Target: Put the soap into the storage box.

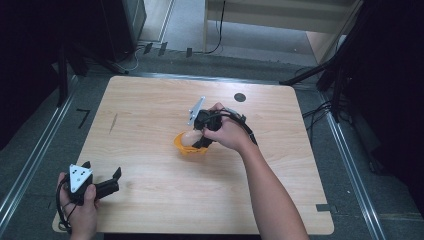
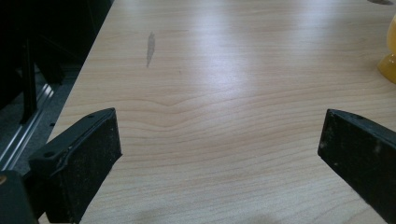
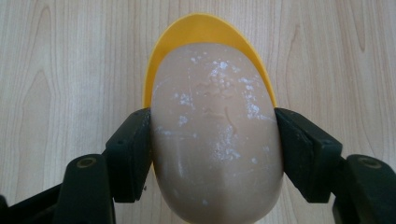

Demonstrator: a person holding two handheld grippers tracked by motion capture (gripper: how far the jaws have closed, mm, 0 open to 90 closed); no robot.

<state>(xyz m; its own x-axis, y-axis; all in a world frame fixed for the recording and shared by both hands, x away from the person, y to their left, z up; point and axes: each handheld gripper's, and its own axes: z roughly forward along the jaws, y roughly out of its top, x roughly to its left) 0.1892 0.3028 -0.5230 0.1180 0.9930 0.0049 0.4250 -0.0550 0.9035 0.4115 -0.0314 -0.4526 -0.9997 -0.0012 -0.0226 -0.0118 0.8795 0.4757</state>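
A pale brown egg [image 3: 215,130] with white specks sits between the jaws of my right gripper [image 3: 215,144], whose pads press on both its sides. Right under and behind it lies a yellow egg cup [image 3: 205,30]. In the high view the right gripper [image 1: 200,136] points down at the yellow cup [image 1: 186,147] near the table's middle, with the egg [image 1: 189,138] at the cup's mouth. My left gripper [image 1: 102,175] rests at the table's front left corner, jaws wide apart with only bare wood between them [image 2: 219,140].
The wooden table [image 1: 150,110] has a dark round mark [image 1: 240,97] near its far edge and a grey smear [image 1: 113,122] at the left. Black stands and cables ring the table. The yellow cup's edge [image 2: 388,60] shows at the left gripper view's right border.
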